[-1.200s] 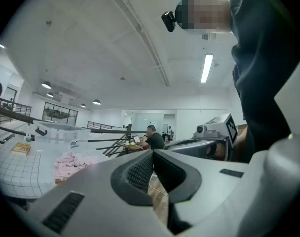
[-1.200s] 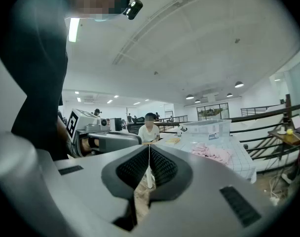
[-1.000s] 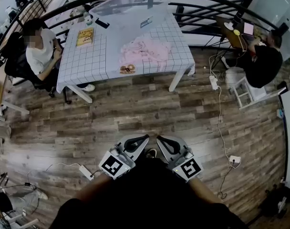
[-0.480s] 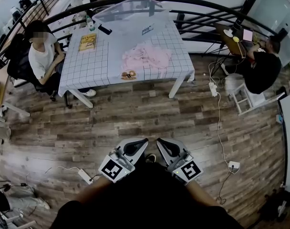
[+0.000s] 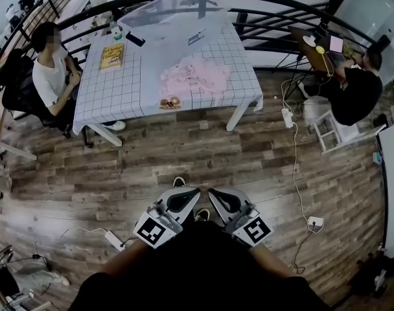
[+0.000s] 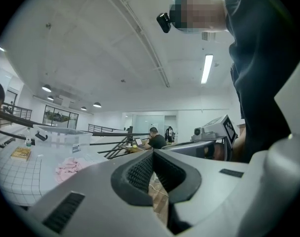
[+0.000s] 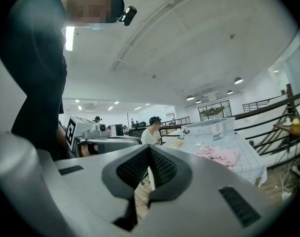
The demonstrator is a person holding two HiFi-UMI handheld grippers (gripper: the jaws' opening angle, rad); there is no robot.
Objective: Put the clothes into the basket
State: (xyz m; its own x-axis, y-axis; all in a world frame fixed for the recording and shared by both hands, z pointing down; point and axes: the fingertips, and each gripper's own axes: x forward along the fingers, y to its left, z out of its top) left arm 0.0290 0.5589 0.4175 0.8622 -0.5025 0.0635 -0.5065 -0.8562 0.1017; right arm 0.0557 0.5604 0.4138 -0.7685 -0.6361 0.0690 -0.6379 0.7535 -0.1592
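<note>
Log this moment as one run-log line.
left gripper: shut, empty | right gripper: shut, empty | pink clothes: on table, outside basket | stage: no grasp yet

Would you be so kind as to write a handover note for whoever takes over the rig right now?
Left claw: shut, empty. Right claw: shut, empty. Both are level and well short of the table.
Pink clothes: heaped on the table, near its front edge. Clear basket: on the table's far end, behind them.
Done: nothing; clothes not yet in the basket.
Left: walk up, grasp the clothes, drop them into the basket.
</note>
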